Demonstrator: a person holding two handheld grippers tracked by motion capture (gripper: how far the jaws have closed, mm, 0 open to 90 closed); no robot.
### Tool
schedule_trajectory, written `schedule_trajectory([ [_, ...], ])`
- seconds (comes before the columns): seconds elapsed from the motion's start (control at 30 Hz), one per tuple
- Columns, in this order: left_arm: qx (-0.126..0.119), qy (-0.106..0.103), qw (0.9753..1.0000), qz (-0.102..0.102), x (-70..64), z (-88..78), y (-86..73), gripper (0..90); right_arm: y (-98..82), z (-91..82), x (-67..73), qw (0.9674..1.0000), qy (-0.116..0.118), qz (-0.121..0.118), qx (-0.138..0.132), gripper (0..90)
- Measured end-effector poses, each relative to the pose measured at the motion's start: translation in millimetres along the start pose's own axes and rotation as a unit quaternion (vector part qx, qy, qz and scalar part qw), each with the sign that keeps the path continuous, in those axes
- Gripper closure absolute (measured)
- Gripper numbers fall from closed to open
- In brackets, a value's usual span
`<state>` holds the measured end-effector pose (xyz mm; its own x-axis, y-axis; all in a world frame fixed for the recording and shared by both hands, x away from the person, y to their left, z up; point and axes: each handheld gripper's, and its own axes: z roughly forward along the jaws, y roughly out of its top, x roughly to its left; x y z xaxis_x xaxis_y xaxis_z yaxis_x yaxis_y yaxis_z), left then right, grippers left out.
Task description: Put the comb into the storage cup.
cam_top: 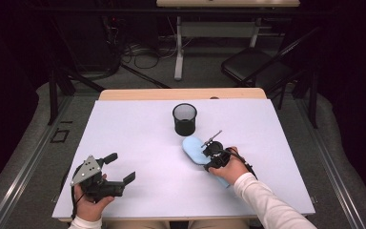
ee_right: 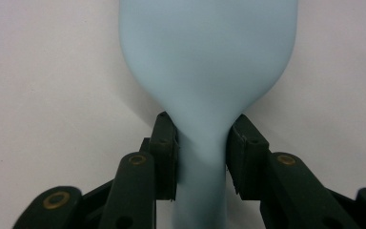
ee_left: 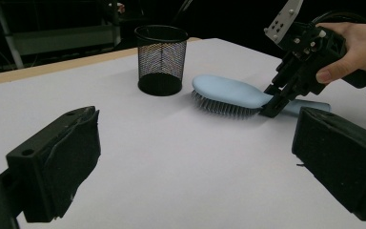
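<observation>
A light blue hairbrush (cam_top: 194,148) lies bristles down on the white table top (cam_top: 138,138), just in front of a black mesh cup (cam_top: 185,119). My right gripper (cam_top: 210,155) points down at the brush where its head narrows into the handle. In the right gripper view the brush (ee_right: 209,57) runs up between the jaws, and both pads of that gripper (ee_right: 202,155) press on its neck. My left gripper (cam_top: 120,167) rests at the near left of the table, jaws wide apart and empty. From the left gripper (ee_left: 195,162) I see the brush (ee_left: 228,90), the cup (ee_left: 161,59) and the right gripper (ee_left: 272,107).
The table's wooden far edge (cam_top: 181,93) lies behind the cup. On the floor beyond are a black chair (cam_top: 255,64), the legs of a desk (cam_top: 178,52) and cables. White surface stretches between my two grippers.
</observation>
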<state>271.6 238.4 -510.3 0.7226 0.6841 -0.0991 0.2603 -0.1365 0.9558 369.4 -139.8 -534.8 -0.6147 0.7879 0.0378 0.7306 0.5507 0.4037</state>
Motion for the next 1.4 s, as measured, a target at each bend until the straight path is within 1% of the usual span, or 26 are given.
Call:
schedule_trajectory([
  [0.03,0.000,0.000,1.0000,0.000,0.0,-0.1,0.0,2.5,-0.5,0.7,0.1,1.0000,0.001,0.001,-0.006,67.0],
  [0.07,0.000,0.000,1.0000,0.001,0.0,-0.1,0.0,2.9,-0.6,0.6,0.0,1.0000,0.001,-0.001,-0.006,67.1],
  [0.1,0.000,-0.002,1.0000,0.000,0.3,0.0,-0.1,2.9,-0.2,0.3,-1.5,0.9999,-0.001,-0.012,-0.004,67.1],
  [0.17,0.000,0.000,1.0000,0.000,0.0,-0.1,0.0,2.9,0.2,-1.7,-1.6,0.9999,-0.001,-0.014,0.009,67.2],
  [0.27,0.000,0.001,1.0000,0.000,-0.1,-0.1,0.0,2.9,-0.8,-0.9,-1.7,0.9999,-0.002,-0.016,0.001,67.5],
  [0.4,0.000,0.001,1.0000,0.001,-0.1,0.0,0.0,3.0,-0.8,-2.2,-1.7,0.9998,-0.003,-0.017,0.008,67.8],
  [0.67,0.000,0.002,1.0000,0.001,-0.1,-0.2,0.0,3.0,-1.2,-2.3,-1.9,0.9998,-0.003,-0.020,0.006,68.4],
  [0.73,0.000,0.002,1.0000,0.001,-0.2,-0.2,0.0,3.0,-1.0,-3.4,-2.0,0.9997,-0.005,-0.022,0.014,68.5],
  [0.77,0.000,0.002,1.0000,0.001,-0.2,-0.2,0.0,3.0,-2.3,-0.9,-1.8,0.9998,-0.002,-0.018,-0.006,68.6],
  [0.8,0.000,0.002,1.0000,0.001,-0.2,-0.2,0.0,3.0,-4.1,2.8,-1.3,0.9993,0.001,-0.011,-0.036,68.7],
  [0.83,0.000,0.002,1.0000,0.001,-0.2,-0.2,0.0,2.9,-2.6,-2.2,-1.8,0.9999,-0.001,-0.015,-0.001,68.8],
  [0.87,0.000,0.002,1.0000,0.001,-0.2,-0.2,0.0,3.0,-2.7,-2.6,-2.4,0.9998,-0.003,-0.018,0.001,68.8],
  [0.97,0.000,0.002,1.0000,0.001,-0.2,-0.2,0.0,3.0,-3.6,-2.7,-1.8,0.9999,-0.001,-0.013,-0.002,69.0],
  [1.0,0.000,0.002,1.0000,0.001,-0.2,-0.2,0.0,2.9,-4.4,-1.4,-2.2,0.9998,0.000,-0.014,-0.013,69.0],
  [1.03,0.000,0.000,1.0000,0.001,0.0,-0.1,-0.1,2.9,-4.2,-2.7,-2.7,0.9999,0.001,-0.015,-0.005,69.0],
  [1.07,0.000,0.001,1.0000,0.000,0.0,-0.1,-0.1,3.0,-4.9,-1.7,-2.8,0.9998,0.001,-0.015,-0.013,69.0],
  [1.13,0.000,0.001,1.0000,0.001,-0.1,-0.1,-0.1,2.9,-4.8,-3.6,-3.0,0.9999,-0.001,-0.015,-0.002,69.1],
  [1.17,0.000,0.000,1.0000,0.001,-0.1,-0.1,-0.1,2.9,-5.5,-2.7,-2.8,0.9999,0.001,-0.014,-0.010,69.1],
  [1.2,0.000,0.001,1.0000,0.001,-0.1,-0.1,-0.1,2.9,-5.6,-3.1,-2.9,0.9998,0.000,-0.016,-0.008,69.1],
  [1.3,0.000,0.001,1.0000,0.001,-0.1,0.0,-0.1,2.9,-6.8,-2.0,-2.4,0.9997,0.001,-0.014,-0.020,69.2],
  [1.4,0.000,0.001,1.0000,0.001,-0.1,0.0,-0.1,3.0,-7.1,-3.4,-2.3,0.9998,0.002,-0.012,-0.013,69.2],
])
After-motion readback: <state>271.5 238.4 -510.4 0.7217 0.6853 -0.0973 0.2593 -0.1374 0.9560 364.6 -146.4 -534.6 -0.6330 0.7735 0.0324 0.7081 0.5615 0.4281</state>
